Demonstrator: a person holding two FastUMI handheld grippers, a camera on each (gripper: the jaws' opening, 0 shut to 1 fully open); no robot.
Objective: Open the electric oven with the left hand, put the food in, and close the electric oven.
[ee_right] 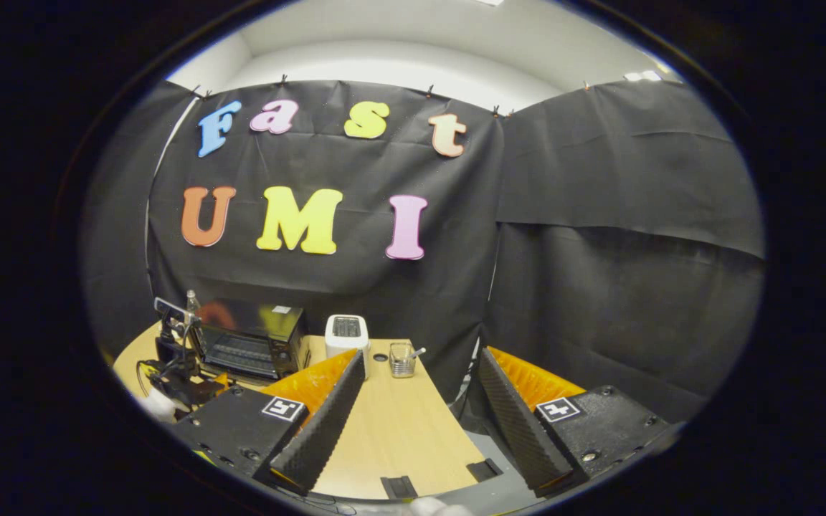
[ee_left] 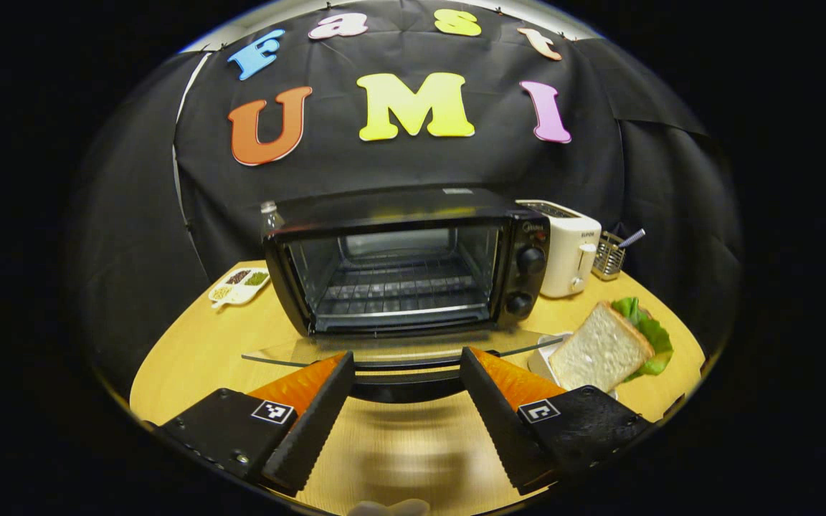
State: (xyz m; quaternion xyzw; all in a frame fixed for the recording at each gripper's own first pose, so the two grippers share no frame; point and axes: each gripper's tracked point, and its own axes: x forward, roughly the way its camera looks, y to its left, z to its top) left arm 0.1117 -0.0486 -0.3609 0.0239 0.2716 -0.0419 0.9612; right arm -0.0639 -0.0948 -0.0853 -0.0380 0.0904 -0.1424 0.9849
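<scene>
Just ahead of the left tool (ee_left: 407,365), fingers spread and empty, oven door (ee_left: 391,351) is lying open; bread (ee_left: 599,350) is waiting right. Risk: bumping glass.

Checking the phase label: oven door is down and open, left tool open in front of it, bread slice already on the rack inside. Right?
One thing is off: the rack is bare. The left gripper view shows the bread on the table right of the oven, over lettuce. The door is down and open, and the left tool is open in front of it.
</scene>
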